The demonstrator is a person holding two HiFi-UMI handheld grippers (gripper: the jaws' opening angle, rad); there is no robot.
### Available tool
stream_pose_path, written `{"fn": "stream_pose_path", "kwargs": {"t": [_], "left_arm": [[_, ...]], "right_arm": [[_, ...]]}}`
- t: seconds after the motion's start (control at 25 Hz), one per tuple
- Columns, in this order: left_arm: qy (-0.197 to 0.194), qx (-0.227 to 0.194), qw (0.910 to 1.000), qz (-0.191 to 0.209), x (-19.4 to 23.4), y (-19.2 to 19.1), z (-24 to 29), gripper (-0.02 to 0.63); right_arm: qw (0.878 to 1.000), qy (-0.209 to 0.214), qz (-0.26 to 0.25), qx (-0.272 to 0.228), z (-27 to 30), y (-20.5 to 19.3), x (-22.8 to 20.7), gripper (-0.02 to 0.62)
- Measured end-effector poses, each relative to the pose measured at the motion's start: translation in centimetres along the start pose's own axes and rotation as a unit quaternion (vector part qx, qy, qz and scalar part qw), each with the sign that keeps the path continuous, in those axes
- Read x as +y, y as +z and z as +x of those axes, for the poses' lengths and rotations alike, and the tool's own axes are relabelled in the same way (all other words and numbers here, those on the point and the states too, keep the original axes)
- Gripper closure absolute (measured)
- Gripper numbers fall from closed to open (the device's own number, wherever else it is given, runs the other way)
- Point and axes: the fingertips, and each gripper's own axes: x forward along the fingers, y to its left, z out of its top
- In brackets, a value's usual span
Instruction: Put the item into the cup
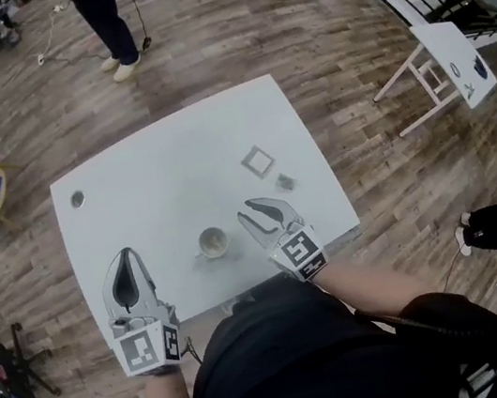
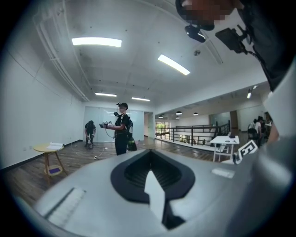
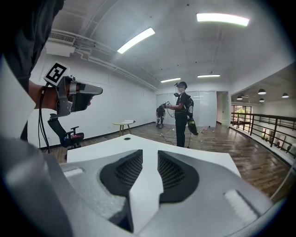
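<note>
Square black-and-white markers on each tool's cube are the only print. The left tool (image 1: 126, 255), tips together and empty, is over the bench's (image 1: 156, 162) near edge. The right tool (image 1: 250, 208), jaws partly apart and empty, is just right of the cup (image 1: 212, 242). The item (image 1: 284, 181) lies towards the right edge beside a square frame (image 1: 258, 160). Open room spreads towards the far-left corner, where a dark disc (image 1: 77, 199) sits.

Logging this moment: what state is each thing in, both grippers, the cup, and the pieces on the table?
Left gripper: jaws shut, nothing between them.
Right gripper: jaws open, empty.
Cup: upright on the table, nothing seen inside.
Square item: lying flat on the table, not held.
Small item: on the table beside the square item, outside the cup.
</note>
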Motion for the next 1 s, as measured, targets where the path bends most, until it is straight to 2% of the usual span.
{"fn": "stream_pose_path", "kwargs": {"t": [0.52,1.0], "left_arm": [[-0.022,-0.043,0.9988,0.010,0.7,3.1,1.5,0.600],[-0.051,-0.055,0.9969,0.022,-1.9,4.8,2.4,0.600]], "right_arm": [[0.996,-0.065,-0.019,-0.053,-1.4,3.0,-3.4,0.489],[0.993,-0.106,-0.007,-0.049,-4.7,2.3,-5.7,0.489]]}}
